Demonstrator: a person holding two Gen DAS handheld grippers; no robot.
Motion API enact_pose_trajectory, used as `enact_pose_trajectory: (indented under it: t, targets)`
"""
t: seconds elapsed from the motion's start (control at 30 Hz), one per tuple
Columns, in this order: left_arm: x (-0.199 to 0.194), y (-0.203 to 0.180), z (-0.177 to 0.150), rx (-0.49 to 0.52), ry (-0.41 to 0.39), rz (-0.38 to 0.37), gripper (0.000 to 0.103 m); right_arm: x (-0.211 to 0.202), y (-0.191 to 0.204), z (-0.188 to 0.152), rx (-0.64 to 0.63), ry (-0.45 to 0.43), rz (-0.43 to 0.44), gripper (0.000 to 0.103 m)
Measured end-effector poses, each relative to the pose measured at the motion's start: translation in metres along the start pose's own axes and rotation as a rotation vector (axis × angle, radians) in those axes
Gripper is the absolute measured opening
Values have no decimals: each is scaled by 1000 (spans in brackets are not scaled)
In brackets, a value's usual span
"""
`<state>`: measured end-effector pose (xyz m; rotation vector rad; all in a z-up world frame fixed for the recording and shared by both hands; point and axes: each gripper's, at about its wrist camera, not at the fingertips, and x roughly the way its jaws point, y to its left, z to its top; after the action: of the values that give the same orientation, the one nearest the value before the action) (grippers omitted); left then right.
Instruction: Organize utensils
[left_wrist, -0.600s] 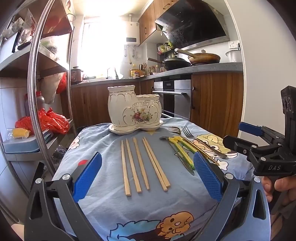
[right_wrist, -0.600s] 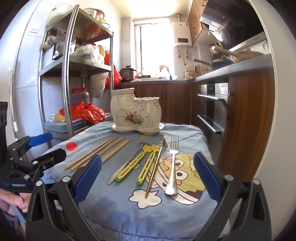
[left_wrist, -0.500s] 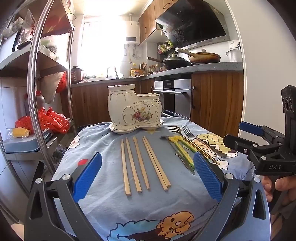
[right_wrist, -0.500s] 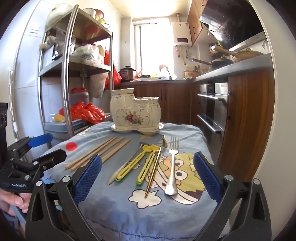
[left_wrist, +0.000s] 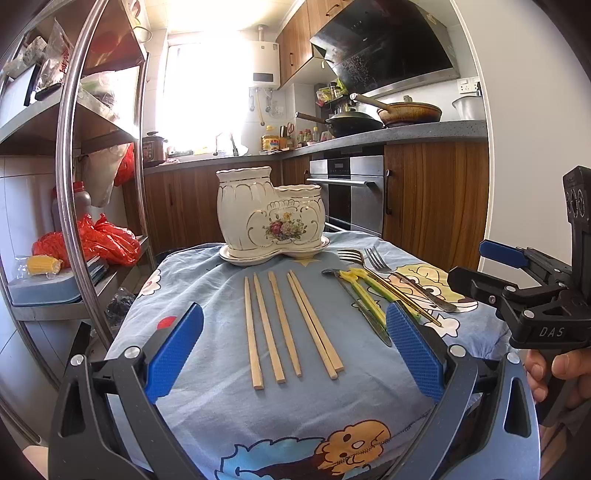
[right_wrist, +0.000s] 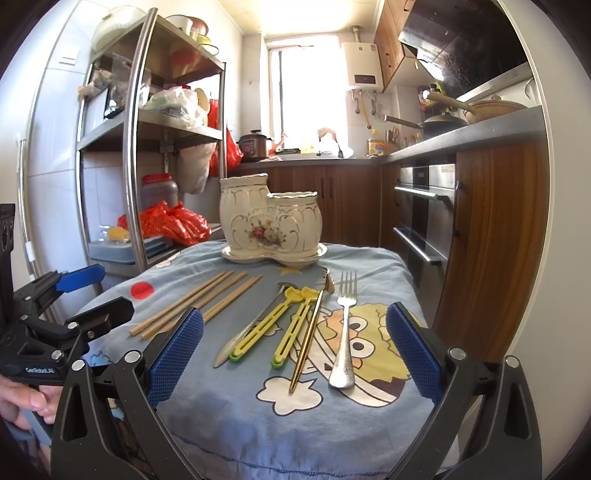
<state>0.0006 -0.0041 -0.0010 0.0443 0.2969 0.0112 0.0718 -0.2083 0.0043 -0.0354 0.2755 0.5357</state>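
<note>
A cream two-part ceramic utensil holder (left_wrist: 269, 218) (right_wrist: 269, 218) stands on its saucer at the far side of the cloth-covered table (left_wrist: 229, 402). Several wooden chopsticks (left_wrist: 284, 325) (right_wrist: 199, 302) lie side by side in front of it. To their right lie a silver knife (right_wrist: 251, 325), two yellow-handled utensils (right_wrist: 284, 321), a gold-handled utensil (right_wrist: 310, 332) and a silver fork (right_wrist: 345, 328) (left_wrist: 402, 277). My left gripper (left_wrist: 295, 347) is open near the chopsticks' near ends, holding nothing. My right gripper (right_wrist: 295, 347) is open before the cutlery, also holding nothing.
A metal shelf rack (left_wrist: 70, 184) (right_wrist: 136, 147) with red bags stands left of the table. Wooden cabinets and an oven (left_wrist: 351, 192) line the right. A person's hand (left_wrist: 554, 373) holds the other gripper at the table's near corner.
</note>
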Motion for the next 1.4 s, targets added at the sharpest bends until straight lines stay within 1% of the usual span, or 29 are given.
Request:
enact_pose_trajectory:
  t: [1.4]
  targets:
    - [2,-2,-3,6,8,3,98,0,-1,0,5,3,-1,98]
